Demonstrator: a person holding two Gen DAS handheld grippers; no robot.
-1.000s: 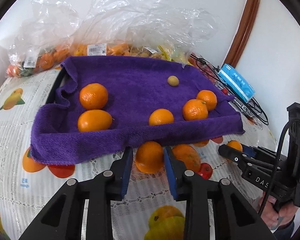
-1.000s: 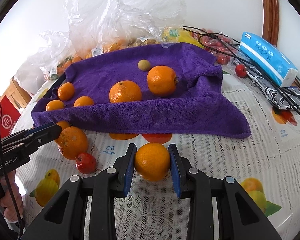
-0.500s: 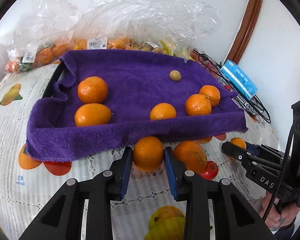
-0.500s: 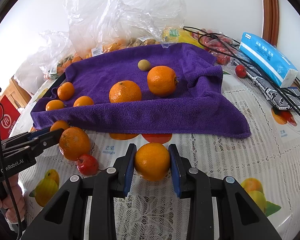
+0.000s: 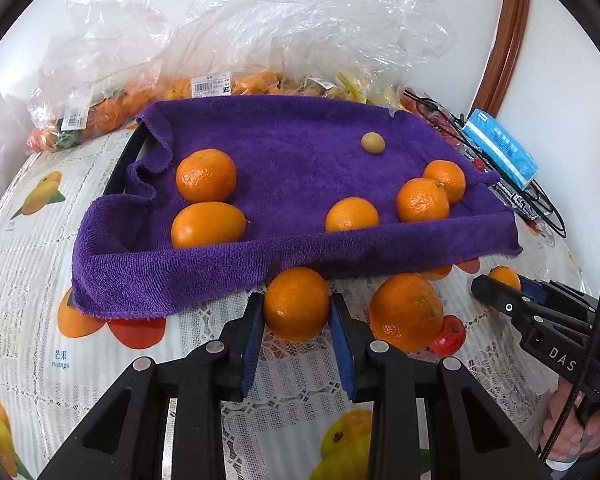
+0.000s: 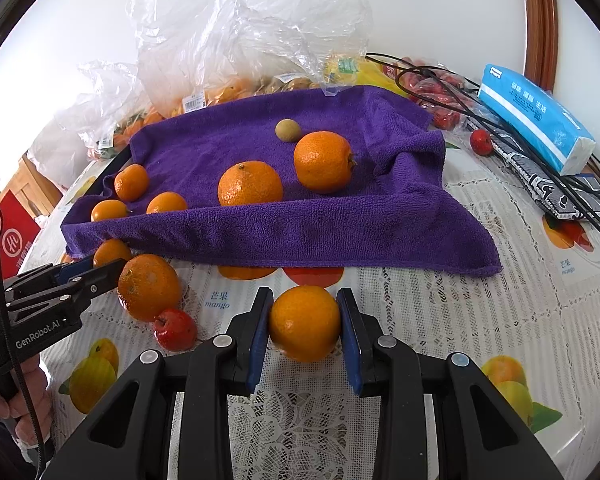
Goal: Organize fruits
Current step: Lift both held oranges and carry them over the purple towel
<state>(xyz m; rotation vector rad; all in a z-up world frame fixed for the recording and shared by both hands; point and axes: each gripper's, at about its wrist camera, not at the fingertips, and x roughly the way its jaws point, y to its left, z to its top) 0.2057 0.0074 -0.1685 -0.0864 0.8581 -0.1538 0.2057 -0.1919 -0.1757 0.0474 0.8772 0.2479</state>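
A purple towel lines a tray and holds several oranges and one small tan fruit. My left gripper is shut on an orange just in front of the towel's near edge. A larger orange and a small red fruit lie on the table to its right. My right gripper is shut on another orange in front of the towel. The left gripper shows in the right wrist view, the right gripper in the left wrist view.
Clear plastic bags of fruit stand behind the tray. A blue tissue pack, black cables and a patterned case lie at the right. A loose red fruit sits near them. The table has a fruit-print lace cloth.
My left gripper has moved up and forward with its orange, nearer the towel's edge. The right gripper has kept its orange nearly still.
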